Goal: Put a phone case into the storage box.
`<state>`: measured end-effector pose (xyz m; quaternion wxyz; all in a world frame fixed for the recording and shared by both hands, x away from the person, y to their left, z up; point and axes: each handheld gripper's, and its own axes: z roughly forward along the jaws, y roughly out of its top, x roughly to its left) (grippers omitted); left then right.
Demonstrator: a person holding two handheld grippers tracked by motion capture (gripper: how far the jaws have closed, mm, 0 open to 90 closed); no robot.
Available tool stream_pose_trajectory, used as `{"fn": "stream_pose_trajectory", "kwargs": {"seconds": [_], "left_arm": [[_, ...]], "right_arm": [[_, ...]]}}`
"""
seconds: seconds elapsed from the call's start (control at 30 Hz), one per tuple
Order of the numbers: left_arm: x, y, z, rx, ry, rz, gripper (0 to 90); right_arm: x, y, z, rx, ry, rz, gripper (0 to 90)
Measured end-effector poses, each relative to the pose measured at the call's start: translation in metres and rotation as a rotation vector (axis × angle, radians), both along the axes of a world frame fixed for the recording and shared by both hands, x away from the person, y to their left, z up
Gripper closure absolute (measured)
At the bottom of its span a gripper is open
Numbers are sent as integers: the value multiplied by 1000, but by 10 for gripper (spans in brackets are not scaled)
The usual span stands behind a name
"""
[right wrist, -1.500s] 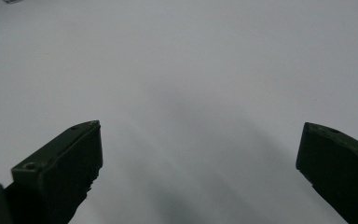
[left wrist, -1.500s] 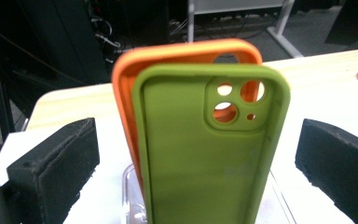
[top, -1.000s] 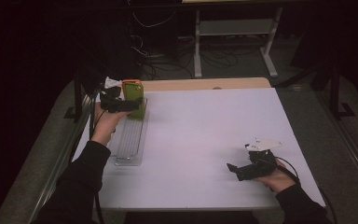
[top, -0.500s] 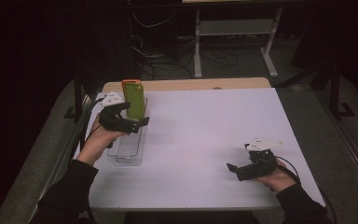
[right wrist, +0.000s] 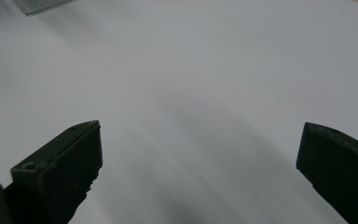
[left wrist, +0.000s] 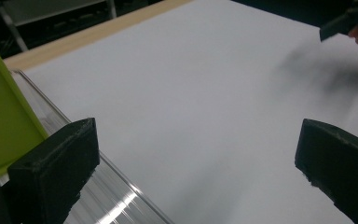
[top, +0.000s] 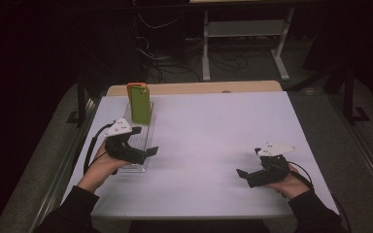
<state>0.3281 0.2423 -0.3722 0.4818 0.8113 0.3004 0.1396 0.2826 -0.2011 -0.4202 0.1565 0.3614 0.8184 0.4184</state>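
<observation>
A green phone case [top: 140,103] stands upright at the far end of a clear plastic rack [top: 144,132], with an orange edge showing behind it. My left gripper [top: 144,141] hovers over the rack's near half, open and empty, well short of the case. In the left gripper view the green case [left wrist: 4,126] is at the far left beside the rack [left wrist: 98,196], and nothing lies between the wide-apart jaws [left wrist: 196,172]. My right gripper [top: 244,177] rests open near the table's front right. Its own view [right wrist: 196,168] has bare white tabletop between the jaws.
The white tabletop [top: 213,136] spreads between the two hands, with a wooden strip [top: 199,88] along its far edge. Beyond it are a dark floor, cables and a metal stand [top: 243,34]. The other hand's gripper [left wrist: 349,23] appears at the top right of the left gripper view.
My left gripper has let go of the green case and drawn back toward the person along the rack. The case stays standing at the rack's far end. The right gripper has not moved.
</observation>
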Motion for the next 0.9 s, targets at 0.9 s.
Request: {"fn": "stream_pose_trajectory", "kwargs": {"seconds": [0.9], "left_arm": [[-19, 9, -28, 53, 2, -43, 0]], "right_arm": [[0, 4, 6, 15, -45, 37, 0]]}}
